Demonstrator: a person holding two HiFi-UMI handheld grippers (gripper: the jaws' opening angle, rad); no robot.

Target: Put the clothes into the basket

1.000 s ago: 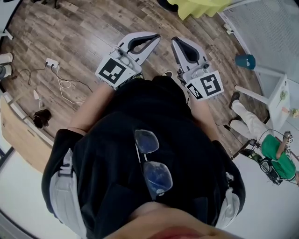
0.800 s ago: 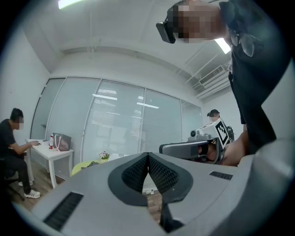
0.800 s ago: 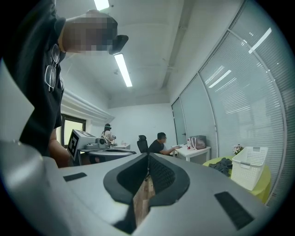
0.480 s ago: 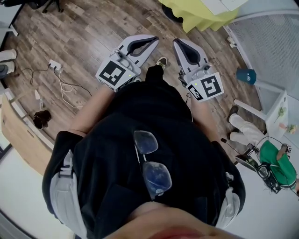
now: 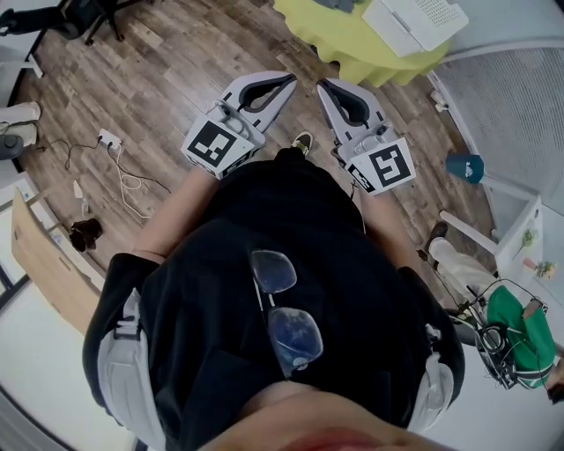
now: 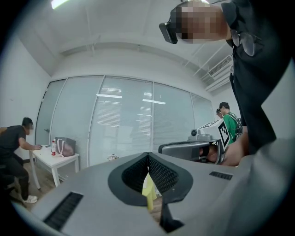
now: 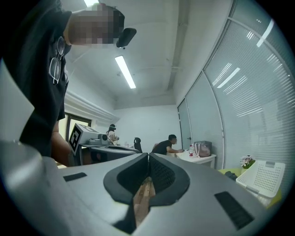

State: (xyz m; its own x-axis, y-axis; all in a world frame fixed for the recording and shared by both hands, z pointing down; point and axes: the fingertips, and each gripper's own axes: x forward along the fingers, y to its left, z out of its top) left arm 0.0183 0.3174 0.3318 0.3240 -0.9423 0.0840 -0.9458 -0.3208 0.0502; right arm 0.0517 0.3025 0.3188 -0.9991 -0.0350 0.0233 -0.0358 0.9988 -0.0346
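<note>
A white perforated basket stands on a table with a yellow cloth at the top of the head view. It also shows at the right edge of the right gripper view, the basket beside a dark garment on the yellow cloth. My left gripper and right gripper are held side by side in front of the person's body, above the wooden floor and short of the table. The left gripper is shut with nothing in it. The right gripper is shut and empty too.
A power strip with cables lies on the floor at left, near a wooden desk edge. A teal object and white furniture legs stand at right, with a person in green beyond. Another person sits at a white table.
The view has shifted toward the yellow table, and the white basket has come into sight at the top. Both grippers keep their place in front of the body and stay shut.
</note>
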